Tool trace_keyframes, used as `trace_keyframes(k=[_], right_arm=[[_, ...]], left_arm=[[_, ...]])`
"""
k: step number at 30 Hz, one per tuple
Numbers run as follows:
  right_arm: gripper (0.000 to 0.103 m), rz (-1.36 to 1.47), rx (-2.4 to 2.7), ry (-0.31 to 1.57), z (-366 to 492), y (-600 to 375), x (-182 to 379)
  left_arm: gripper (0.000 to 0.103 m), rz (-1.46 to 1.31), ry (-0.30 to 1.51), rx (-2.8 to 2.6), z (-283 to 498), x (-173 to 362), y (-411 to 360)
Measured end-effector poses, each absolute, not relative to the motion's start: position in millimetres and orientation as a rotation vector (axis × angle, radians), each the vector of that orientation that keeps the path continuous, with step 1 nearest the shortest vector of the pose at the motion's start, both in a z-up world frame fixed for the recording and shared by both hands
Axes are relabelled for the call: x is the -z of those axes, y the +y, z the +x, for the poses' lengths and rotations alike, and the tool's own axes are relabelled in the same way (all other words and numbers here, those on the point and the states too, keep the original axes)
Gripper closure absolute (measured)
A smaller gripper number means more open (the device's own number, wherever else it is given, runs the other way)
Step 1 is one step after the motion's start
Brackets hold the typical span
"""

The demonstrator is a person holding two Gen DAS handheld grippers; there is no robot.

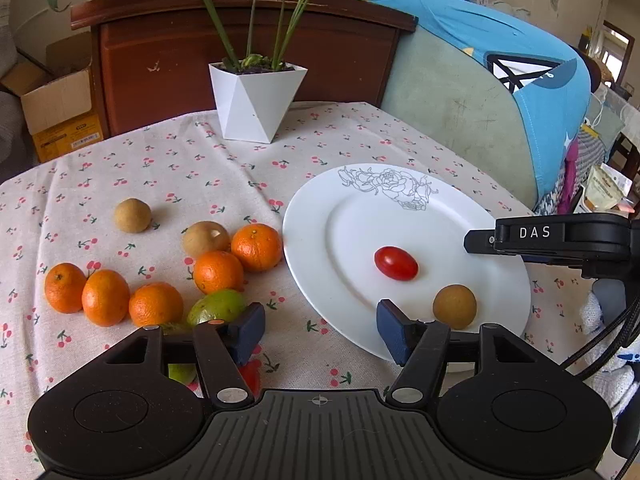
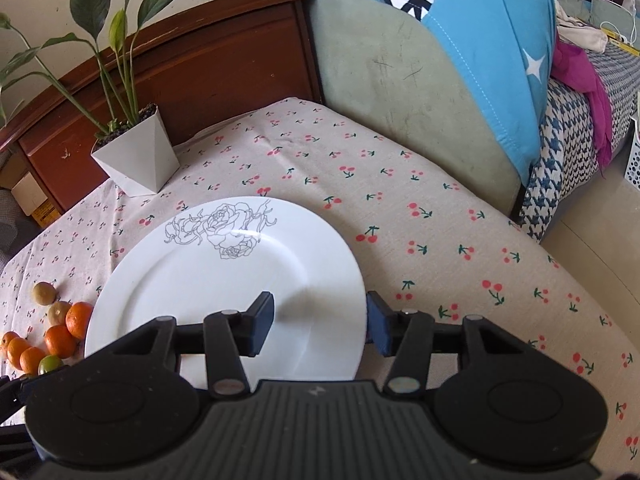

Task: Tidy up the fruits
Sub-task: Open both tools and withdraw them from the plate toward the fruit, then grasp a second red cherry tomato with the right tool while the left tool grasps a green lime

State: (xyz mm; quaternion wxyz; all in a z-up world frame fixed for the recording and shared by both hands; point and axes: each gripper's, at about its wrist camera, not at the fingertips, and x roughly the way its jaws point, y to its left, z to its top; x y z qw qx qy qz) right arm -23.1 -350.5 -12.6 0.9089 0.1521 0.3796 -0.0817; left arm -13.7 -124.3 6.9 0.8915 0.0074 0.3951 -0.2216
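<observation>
A white plate (image 1: pixel 472 216) with a rose drawing lies on the cherry-print tablecloth. On it sit a red cherry tomato (image 1: pixel 396 263) and a brown longan (image 1: pixel 454 306). Left of the plate lie several oranges (image 1: pixel 218 272), two more longans (image 1: pixel 132 215), and a green fruit (image 1: pixel 218 306). My left gripper (image 1: pixel 320 332) is open and empty, hovering over the plate's near left rim. My right gripper (image 2: pixel 320 326) is open and empty above the plate's (image 2: pixel 224 280) right part; its finger also shows in the left wrist view (image 1: pixel 560 240). The oranges (image 2: pixel 60 340) show at the left.
A white faceted plant pot (image 1: pixel 256 100) stands at the back of the table, also in the right wrist view (image 2: pixel 136 160). A wooden cabinet (image 1: pixel 240 52) is behind it. A sofa with a blue cushion (image 1: pixel 520 80) borders the table's right side. Another red fruit (image 1: pixel 250 376) lies under my left finger.
</observation>
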Motion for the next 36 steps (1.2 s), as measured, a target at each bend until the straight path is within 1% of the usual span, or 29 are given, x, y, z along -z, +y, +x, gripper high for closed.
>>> trace_keyframes(k=[7,9,11,12,20,28,36], right_arm=[[0.051,0.357,0.195,0.795,-33.4,-343.4,10.2],[0.054,0.362,0.218,0.802,-38.0,-341.8,7.3],[0.053,0.368,0.228,0.788,-44.0,-338.8,3.1],[0.052,0.371,0.234,0.782,-47.4,-336.6,0.4],[0.053,0.401,0.225,0.726,-73.3,-308.2,-18.8],[0.052,0.422,0.113,0.719,-95.7,-269.1,-24.3],[0.054,0.395,-0.039,0.739,-96.3,-223.1,-19.2]], left_arm=[[0.041,0.017,0.825,0.483,-23.1,-9.2,-114.3],[0.041,0.025,0.825,0.489,-28.0,-12.5,-111.0],[0.041,0.028,0.82,0.491,-32.6,-18.7,-104.9],[0.041,0.025,0.817,0.487,-34.3,-22.1,-100.8],[0.04,0.01,0.821,0.413,-40.5,-42.4,-61.1],[0.038,-0.003,0.872,0.325,-42.6,-44.5,-25.6],[0.038,-0.033,0.859,0.216,-39.7,-44.0,7.7]])
